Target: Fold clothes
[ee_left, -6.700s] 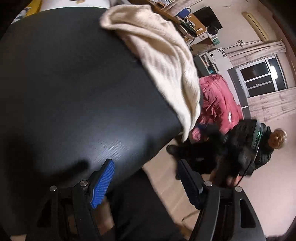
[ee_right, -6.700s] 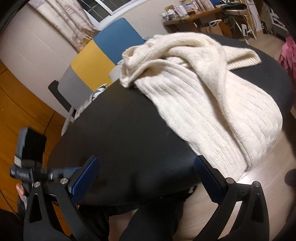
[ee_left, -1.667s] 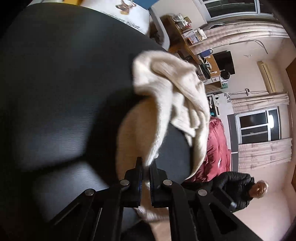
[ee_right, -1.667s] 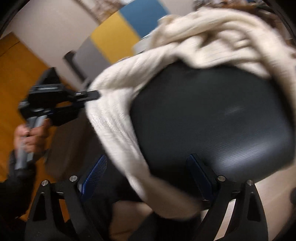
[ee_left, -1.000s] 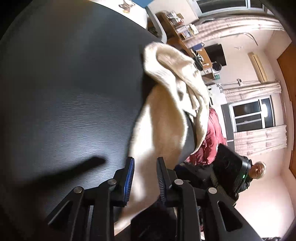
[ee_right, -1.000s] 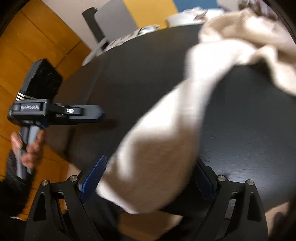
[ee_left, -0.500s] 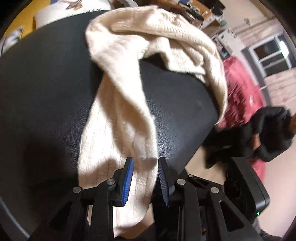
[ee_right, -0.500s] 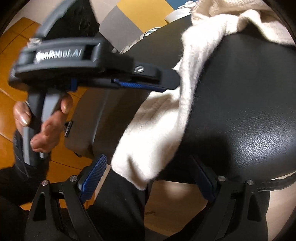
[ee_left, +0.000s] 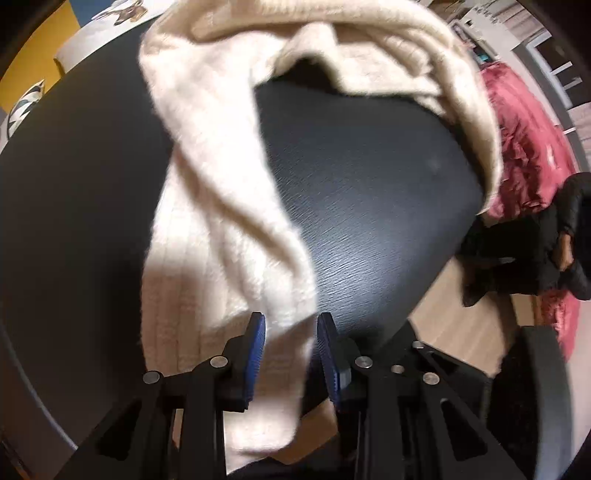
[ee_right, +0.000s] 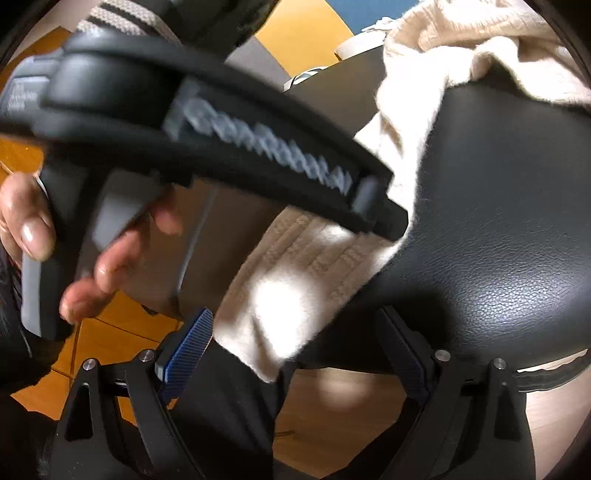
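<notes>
A cream knitted sweater [ee_left: 221, 184] lies in a long twisted band across the round black table [ee_left: 369, 184], with its near end hanging over the front edge. My left gripper [ee_left: 291, 347] is at that end. Its blue pads [ee_left: 256, 343] stand a little apart with the cloth between them, loose rather than pinched. In the right wrist view the same sweater end [ee_right: 306, 266] droops off the table [ee_right: 498, 221]. My right gripper [ee_right: 295, 350] hangs below it, wide open and holding nothing. The left gripper's body [ee_right: 258, 147] and the hand [ee_right: 29, 221] holding it fill the upper left.
A red quilt [ee_left: 524, 147] is piled beyond the table's right side, and a person in black [ee_left: 554, 251] crouches on the floor beside it. A yellow and blue chair back [ee_right: 306, 33] stands behind the table. Wooden floor [ee_right: 110, 332] shows below the table edge.
The left gripper pulled the sweater's end across the table to the near edge, and its pads went from pinched to slightly apart. It now looms closer in the right view.
</notes>
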The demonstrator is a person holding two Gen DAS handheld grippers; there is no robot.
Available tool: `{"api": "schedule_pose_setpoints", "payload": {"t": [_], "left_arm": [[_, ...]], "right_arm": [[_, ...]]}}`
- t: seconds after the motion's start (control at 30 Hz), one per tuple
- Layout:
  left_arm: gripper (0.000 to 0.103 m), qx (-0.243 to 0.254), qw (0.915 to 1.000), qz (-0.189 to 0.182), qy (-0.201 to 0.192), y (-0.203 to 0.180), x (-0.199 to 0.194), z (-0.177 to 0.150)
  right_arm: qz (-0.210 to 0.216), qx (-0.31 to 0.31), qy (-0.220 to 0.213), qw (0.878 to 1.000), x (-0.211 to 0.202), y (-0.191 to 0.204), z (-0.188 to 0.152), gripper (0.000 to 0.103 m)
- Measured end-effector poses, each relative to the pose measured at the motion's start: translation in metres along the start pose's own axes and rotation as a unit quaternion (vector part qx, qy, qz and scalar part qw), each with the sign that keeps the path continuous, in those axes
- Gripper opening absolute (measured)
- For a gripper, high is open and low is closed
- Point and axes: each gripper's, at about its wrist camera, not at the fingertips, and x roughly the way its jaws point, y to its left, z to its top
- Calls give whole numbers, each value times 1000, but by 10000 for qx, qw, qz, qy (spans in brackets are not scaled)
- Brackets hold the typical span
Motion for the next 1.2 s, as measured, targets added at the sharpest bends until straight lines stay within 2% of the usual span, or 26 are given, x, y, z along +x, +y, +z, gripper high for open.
{"api": "schedule_pose_setpoints", "payload": {"t": [0.17,0.27,0.33,0.4,0.47,0.53,0.6,0.63,0.73,0.77,0.8,0.83,0.87,0.9,0.93,0.97,1.07,1.1,1.2], "left_arm": [[32,256,9995,97,-133,-7,-11,4],[32,476,9975,526,49,-13,5,0],[33,535,9962,682,61,-12,11,-4],[33,547,9957,750,17,-9,14,-9],[34,560,9951,819,-28,-6,17,-13],[34,574,9945,867,-92,-3,19,-18],[29,542,9951,788,-258,2,16,-24],[20,457,9962,651,-348,8,13,-27],[11,-144,9973,-327,-648,44,0,-33],[10,-429,9925,-831,-783,61,-5,-37],[10,-714,9843,-1332,-915,77,-10,-40],[10,-1049,9698,-1904,-1103,97,-16,-45],[10,-1409,9482,-2500,-1363,119,-23,-54],[10,-1640,9298,-2900,-1565,135,-29,-63],[10,-1835,9129,-3206,-1735,149,-34,-71],[10,-1959,9040,-3332,-1829,160,-37,-77],[10,-2275,8826,-3609,-1974,195,-44,-99],[10,-2339,8801,-3624,-1985,205,-46,-106],[10,-2428,8967,-3253,-1766,217,-38,-124]], "right_arm": [[108,193,-193,9996,-9,-5,-1,92],[25,237,-252,9994,-24,8,-25,92],[-74,264,-262,9993,-43,-3,-41,92],[-93,306,-267,9991,-48,-13,-43,92],[-71,299,-292,9991,-27,-1,-38,92],[-75,285,-302,9991,-43,-4,-39,92],[-98,348,-298,9989,-56,-9,-40,92],[-112,391,-298,9987,-58,-11,-40,92],[-174,449,-351,9982,-48,-12,-41,92],[-187,463,-380,9980,-49,-12,-41,92],[-201,477,-391,9979,-49,-13,-41,92],[-216,491,-402,9978,-49,-13,-42,92],[-230,505,-413,9976,-49,-13,-42,92],[-244,519,-424,9975,-49,-13,-42,92],[-258,533,-435,9973,-49,-14,-43,92],[-272,547,-446,9971,-49,-14,-43,92],[-315,589,-479,9966,-49,-15,-44,92],[-329,603,-490,9964,-49,-15,-45,92],[-312,580,-470,9967,-48,-11,-38,92]]}}
